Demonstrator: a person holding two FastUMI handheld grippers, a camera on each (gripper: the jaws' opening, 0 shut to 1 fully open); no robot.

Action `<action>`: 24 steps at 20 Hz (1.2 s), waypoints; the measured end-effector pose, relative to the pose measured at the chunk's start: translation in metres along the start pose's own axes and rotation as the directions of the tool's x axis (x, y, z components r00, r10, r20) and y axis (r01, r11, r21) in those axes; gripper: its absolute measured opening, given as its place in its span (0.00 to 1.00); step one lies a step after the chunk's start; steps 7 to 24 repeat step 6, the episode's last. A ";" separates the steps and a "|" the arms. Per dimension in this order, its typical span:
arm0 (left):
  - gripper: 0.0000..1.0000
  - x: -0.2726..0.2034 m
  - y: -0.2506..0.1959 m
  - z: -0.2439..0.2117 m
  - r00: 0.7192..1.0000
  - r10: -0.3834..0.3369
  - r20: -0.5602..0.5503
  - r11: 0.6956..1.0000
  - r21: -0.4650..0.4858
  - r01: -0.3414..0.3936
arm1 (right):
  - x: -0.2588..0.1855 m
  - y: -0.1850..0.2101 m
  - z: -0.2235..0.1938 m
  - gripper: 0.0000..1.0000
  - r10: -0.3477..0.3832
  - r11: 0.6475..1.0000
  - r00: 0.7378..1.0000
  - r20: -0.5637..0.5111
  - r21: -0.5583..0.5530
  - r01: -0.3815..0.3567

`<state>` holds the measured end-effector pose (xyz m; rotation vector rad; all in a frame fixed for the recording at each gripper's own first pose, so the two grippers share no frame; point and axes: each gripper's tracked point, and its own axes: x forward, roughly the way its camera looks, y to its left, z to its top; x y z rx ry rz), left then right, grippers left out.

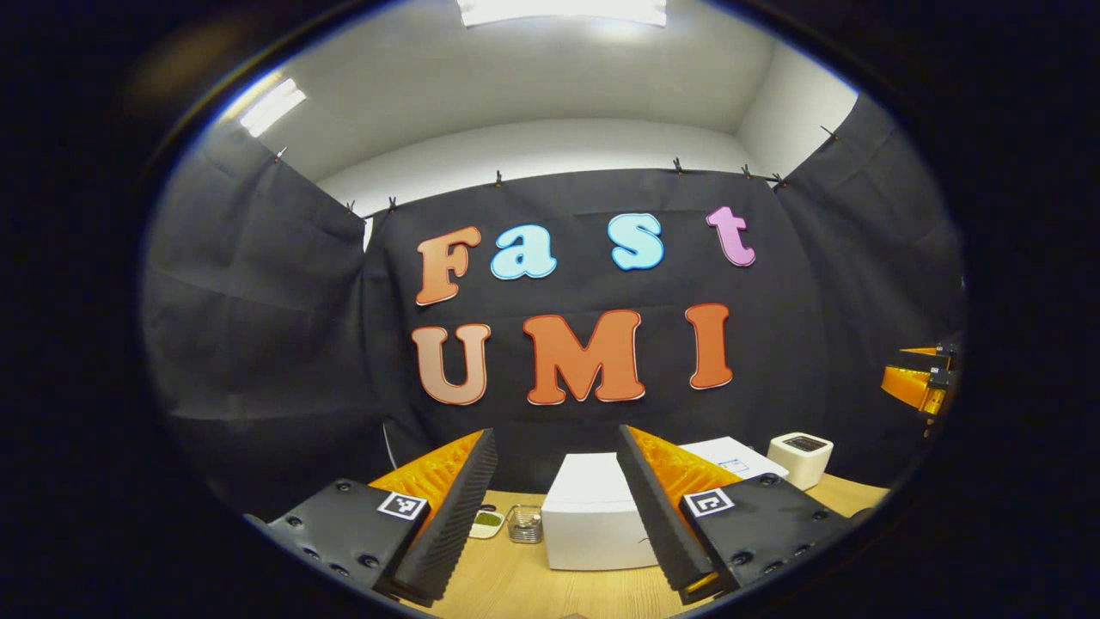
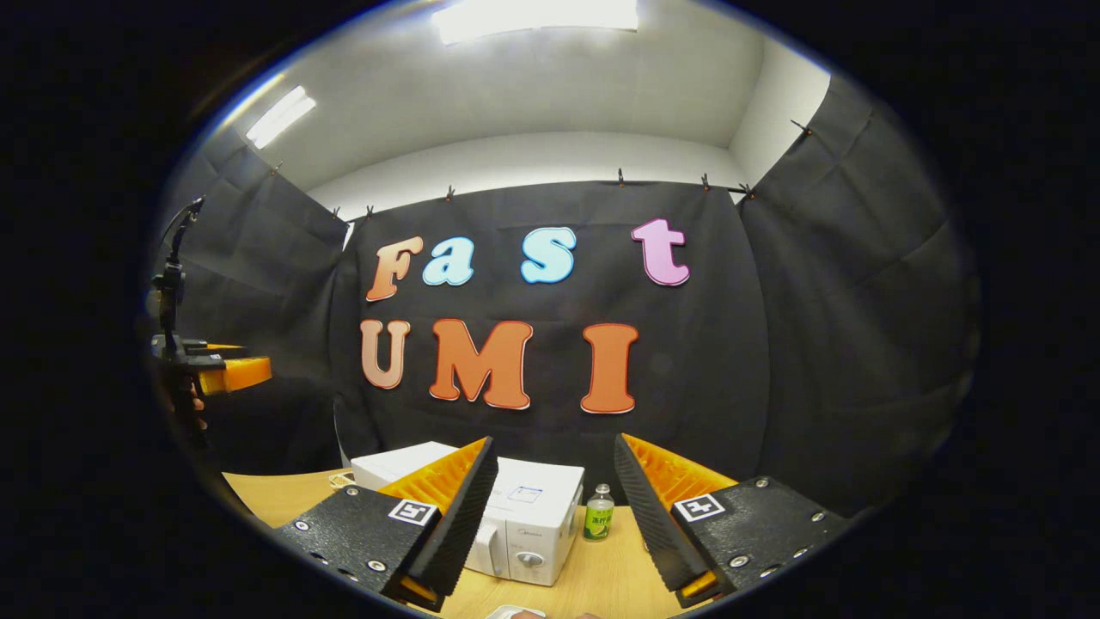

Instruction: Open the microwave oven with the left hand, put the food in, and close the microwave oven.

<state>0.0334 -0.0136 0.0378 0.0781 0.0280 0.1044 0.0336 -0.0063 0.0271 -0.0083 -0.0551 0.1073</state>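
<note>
Hovering above the wooden bench (image 1: pixel 533 585), the left gripper (image 1: pixel 557 507) holds its two orange-and-black fingers (image 1: pixel 447 507) spread apart with nothing between them. Framed in the gap between those fingers in the left gripper view, a white box-shaped appliance (image 1: pixel 593 516) stands on the bench; whether this is the microwave oven cannot be told from this side. Left of the box lie a small white dish with green contents (image 1: pixel 487 522) and, just beside it, a small clear container (image 1: pixel 524 524). Farther right on the bench sits a small white cube-shaped device (image 1: pixel 801 458) with a dark top. At the right edge of that view the right gripper (image 1: pixel 924 383) shows as an orange and black shape held well above the bench. In the right gripper view the right gripper (image 2: pixel 554 516) likewise has its fingers (image 2: pixel 451 516) released and holds nothing. The microwave oven (image 2: pixel 516 520) stands on the bench (image 2: pixel 601 585) partly behind the left-hand finger, its door closed and a round knob on its front. Just to its right stands a small upright bottle with a green label (image 2: pixel 599 513). The left gripper (image 2: pixel 215 371) appears at the left edge, raised, gripped by a hand (image 2: pixel 196 411).
</note>
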 end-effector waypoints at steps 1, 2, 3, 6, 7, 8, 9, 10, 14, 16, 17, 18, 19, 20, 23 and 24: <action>0.89 -0.001 0.004 0.003 1.000 0.002 0.001 1.000 -0.005 -0.002 | 0.002 0.000 0.002 0.85 0.003 1.000 1.000 -0.002 0.000 -0.003; 0.91 -0.002 0.008 0.005 1.000 0.004 -0.004 1.000 -0.010 -0.004 | 0.004 0.000 0.005 0.85 0.003 1.000 1.000 -0.001 -0.001 -0.003; 0.95 -0.002 0.014 0.006 1.000 0.015 -0.015 1.000 -0.021 -0.015 | 0.006 -0.001 0.008 0.86 -0.001 1.000 1.000 -0.001 0.000 0.001; 0.92 0.005 0.027 0.017 0.999 0.033 -0.029 0.999 -0.041 -0.034 | 0.012 -0.001 0.012 0.86 0.005 1.000 1.000 -0.010 0.008 -0.005; 0.92 0.005 0.027 0.017 0.999 0.033 -0.029 0.999 -0.041 -0.034 | 0.012 -0.001 0.012 0.86 0.005 1.000 1.000 -0.010 0.008 -0.005; 0.92 0.005 0.027 0.017 0.999 0.033 -0.029 0.999 -0.041 -0.034 | 0.012 -0.001 0.012 0.86 0.005 1.000 1.000 -0.010 0.008 -0.005; 0.92 0.005 0.027 0.017 0.999 0.033 -0.029 0.999 -0.041 -0.034 | 0.012 -0.001 0.012 0.86 0.005 1.000 1.000 -0.010 0.008 -0.005; 0.92 0.005 0.027 0.017 0.999 0.033 -0.029 0.999 -0.041 -0.034 | 0.012 -0.001 0.012 0.86 0.005 1.000 1.000 -0.010 0.008 -0.005; 0.92 0.005 0.027 0.017 0.999 0.033 -0.029 0.999 -0.041 -0.034 | 0.012 -0.001 0.012 0.86 0.005 1.000 1.000 -0.010 0.008 -0.005; 0.92 0.005 0.027 0.017 0.999 0.033 -0.029 0.999 -0.041 -0.034 | 0.012 -0.001 0.012 0.86 0.005 1.000 1.000 -0.010 0.008 -0.005; 0.92 0.005 0.027 0.017 0.999 0.033 -0.029 0.999 -0.041 -0.034 | 0.012 -0.001 0.012 0.86 0.005 1.000 1.000 -0.010 0.008 -0.005; 0.92 0.005 0.027 0.017 0.999 0.033 -0.029 0.999 -0.041 -0.034 | 0.012 -0.001 0.012 0.86 0.005 1.000 1.000 -0.010 0.008 -0.005; 0.92 0.005 0.027 0.017 0.999 0.033 -0.029 0.999 -0.041 -0.034 | 0.012 -0.001 0.012 0.86 0.005 1.000 1.000 -0.010 0.008 -0.005; 0.92 0.005 0.027 0.017 0.999 0.033 -0.029 0.999 -0.041 -0.034 | 0.012 -0.001 0.012 0.86 0.005 1.000 1.000 -0.010 0.008 -0.005; 0.92 0.005 0.027 0.017 0.999 0.033 -0.029 0.999 -0.041 -0.034 | 0.012 -0.001 0.012 0.86 0.005 1.000 1.000 -0.010 0.008 -0.005; 0.92 0.005 0.027 0.017 0.999 0.033 -0.029 0.999 -0.041 -0.034 | 0.012 -0.001 0.012 0.86 0.005 1.000 1.000 -0.010 0.008 -0.005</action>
